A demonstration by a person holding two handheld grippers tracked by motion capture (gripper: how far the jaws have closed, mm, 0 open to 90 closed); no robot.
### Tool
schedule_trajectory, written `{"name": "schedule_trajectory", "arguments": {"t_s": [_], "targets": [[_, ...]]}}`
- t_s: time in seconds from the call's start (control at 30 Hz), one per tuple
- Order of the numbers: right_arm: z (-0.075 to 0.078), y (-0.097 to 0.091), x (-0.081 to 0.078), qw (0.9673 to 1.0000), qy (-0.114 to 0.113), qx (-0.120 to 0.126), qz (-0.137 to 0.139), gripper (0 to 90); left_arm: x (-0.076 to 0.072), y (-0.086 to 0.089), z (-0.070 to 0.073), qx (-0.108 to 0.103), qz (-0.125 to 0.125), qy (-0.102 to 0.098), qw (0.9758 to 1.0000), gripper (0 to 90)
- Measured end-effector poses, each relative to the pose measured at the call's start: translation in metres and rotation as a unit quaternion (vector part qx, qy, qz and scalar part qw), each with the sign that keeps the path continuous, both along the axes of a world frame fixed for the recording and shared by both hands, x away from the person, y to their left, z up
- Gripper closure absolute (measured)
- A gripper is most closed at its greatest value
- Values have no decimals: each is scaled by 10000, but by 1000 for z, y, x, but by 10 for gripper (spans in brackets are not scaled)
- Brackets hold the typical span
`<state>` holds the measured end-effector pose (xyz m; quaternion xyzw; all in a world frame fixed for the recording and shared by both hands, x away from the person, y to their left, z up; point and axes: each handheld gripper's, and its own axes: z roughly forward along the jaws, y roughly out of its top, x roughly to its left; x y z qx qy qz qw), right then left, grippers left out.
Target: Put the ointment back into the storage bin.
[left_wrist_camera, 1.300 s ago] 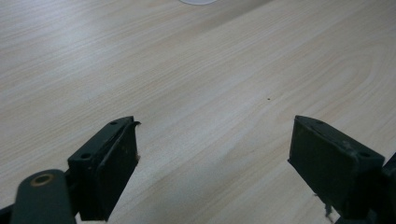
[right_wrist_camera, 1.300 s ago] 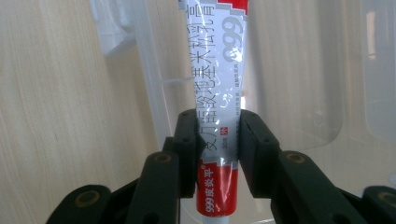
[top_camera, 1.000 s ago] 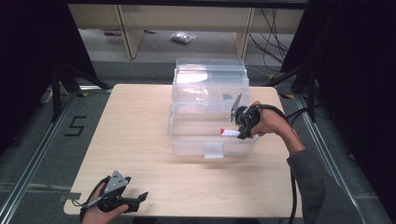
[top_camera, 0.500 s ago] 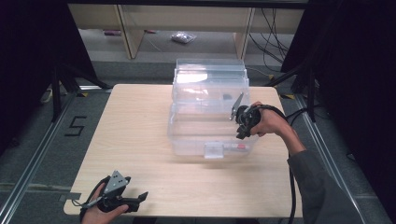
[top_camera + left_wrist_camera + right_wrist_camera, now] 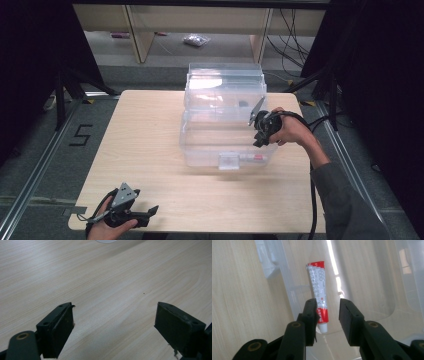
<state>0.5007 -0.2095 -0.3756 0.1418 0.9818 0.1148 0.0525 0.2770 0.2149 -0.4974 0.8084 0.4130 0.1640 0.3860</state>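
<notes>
A red and white glue tube (image 5: pixel 318 282) lies flat on the floor of a clear plastic box (image 5: pixel 200 150), close to its front wall; in the high view the tube (image 5: pixel 252 157) shows through that wall. My right gripper (image 5: pixel 328 306) hangs over the box's right side (image 5: pixel 258 142), pointing down at the tube. Its jaws have just been opening and stand a little apart with nothing pressed between them; the tube lies below them. My left gripper (image 5: pixel 150 212) rests at the table's front left corner, its jaws (image 5: pixel 115 315) wide open over bare wood.
The box's clear lid (image 5: pixel 225 82) stands open at its far side. A white latch (image 5: pixel 229 161) sits on the front wall. The wooden table (image 5: pixel 140 140) ends just in front of the left hand. A cable trails from the right gripper along the person's forearm.
A second ago the tube was at the right gripper's jaws above the box's front; now it lies on the box floor and the jaws are slightly apart. The left gripper has stayed put.
</notes>
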Motion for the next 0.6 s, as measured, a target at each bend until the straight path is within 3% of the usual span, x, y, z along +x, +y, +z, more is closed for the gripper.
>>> {"name": "schedule_trajectory", "arguments": {"t_s": [0.07,0.37,0.43,0.6], "targets": [[1,-1,1,9999,-19,71,96,664,0,0,0,11,4,-2,10000,150],[6,-3,1,9996,-107,260,-44,628,0,0,0,-19,-33,15,10000,150],[8,-4,0,9991,-111,327,-243,610,0,0,1,12,-39,30,10000,150],[11,-4,-2,9985,-138,415,-333,590,0,0,0,-19,-41,13,10000,150]]}}
